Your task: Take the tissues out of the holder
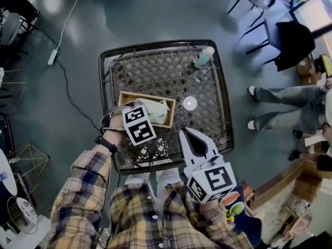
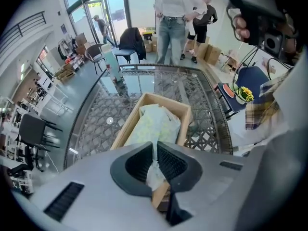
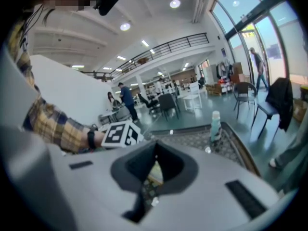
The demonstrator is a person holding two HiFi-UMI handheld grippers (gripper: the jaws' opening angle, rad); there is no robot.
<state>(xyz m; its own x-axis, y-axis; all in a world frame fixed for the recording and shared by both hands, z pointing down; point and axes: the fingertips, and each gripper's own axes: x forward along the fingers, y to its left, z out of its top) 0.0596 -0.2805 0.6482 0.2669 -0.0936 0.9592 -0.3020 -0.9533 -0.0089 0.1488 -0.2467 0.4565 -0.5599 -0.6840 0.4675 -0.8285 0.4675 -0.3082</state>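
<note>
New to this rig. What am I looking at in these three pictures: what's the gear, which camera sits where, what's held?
No robot: a person in a plaid shirt holds hand-worked tongs in each hand; the marker cubes are part of them. The head view looks down from the person's head; each gripper view rides on one pair of tongs and looks along its jaws. On the dark lattice-top table stand an open light wooden box, a pale green bottle with a white cap and a small white round disc. The left tongs are clamped on the wrapper of the pale green tissue pack in the box. The right tongs are shut and empty, above the table's near edge.
</note>
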